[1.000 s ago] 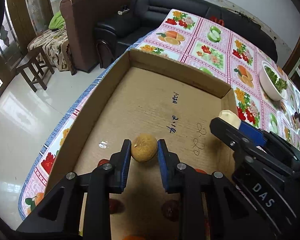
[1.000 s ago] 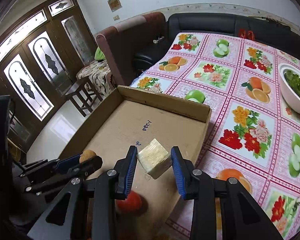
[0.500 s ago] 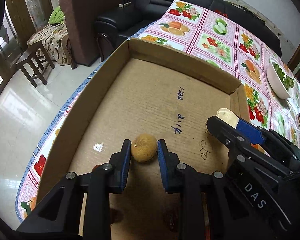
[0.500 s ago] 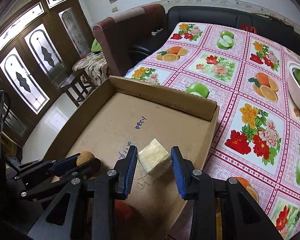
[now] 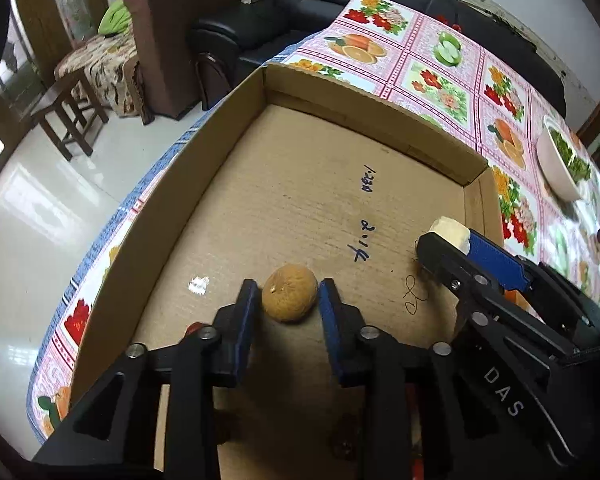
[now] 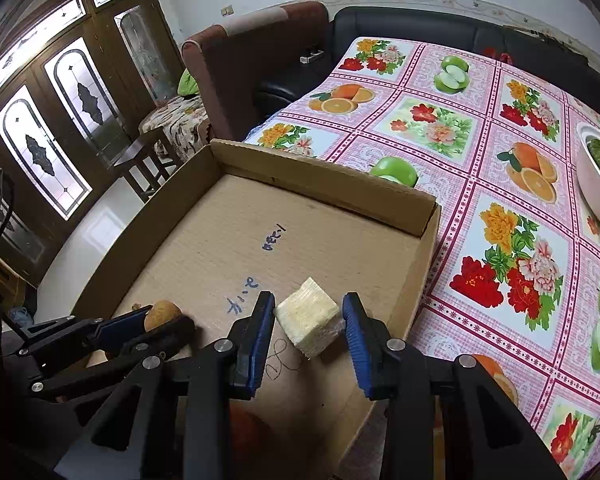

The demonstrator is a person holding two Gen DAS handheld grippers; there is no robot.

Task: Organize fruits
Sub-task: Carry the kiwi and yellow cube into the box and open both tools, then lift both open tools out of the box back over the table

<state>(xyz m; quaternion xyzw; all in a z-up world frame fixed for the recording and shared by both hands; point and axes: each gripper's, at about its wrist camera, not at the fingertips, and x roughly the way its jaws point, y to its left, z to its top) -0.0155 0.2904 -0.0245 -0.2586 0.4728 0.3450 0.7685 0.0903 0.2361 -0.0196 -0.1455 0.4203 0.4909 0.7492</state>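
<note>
1. Floral oilcloth covers the counter [image 6: 480, 184], and a shallow cardboard box [image 5: 364, 132] sits on it near the edge, with dark sofas and a tiled floor beyond.
2. Left tool [image 5: 288, 300] points down into the box; its jaws have just been opening.
3. A brownish round fruit [image 5: 289, 298] rests on the box floor between the blue pads, with a thin gap on each side, so the left tool has let go of it.
4. Right tool [image 6: 309, 322] is over the box's right part, beside the side wall.
5. A pale yellow cube [image 6: 309, 322], wrapped in clear film, sits cornerwise between its pads; one corner touches the left pad and the film meets the right pad, so the right tool is clamped on it.
6. Whether the cube touches the box floor cannot be told.
7. Red fruits lie in the box under the tools, mostly hidden.
8. A white bowl [image 6: 596, 184] of greens stands on the counter, well apart from the box.
</note>
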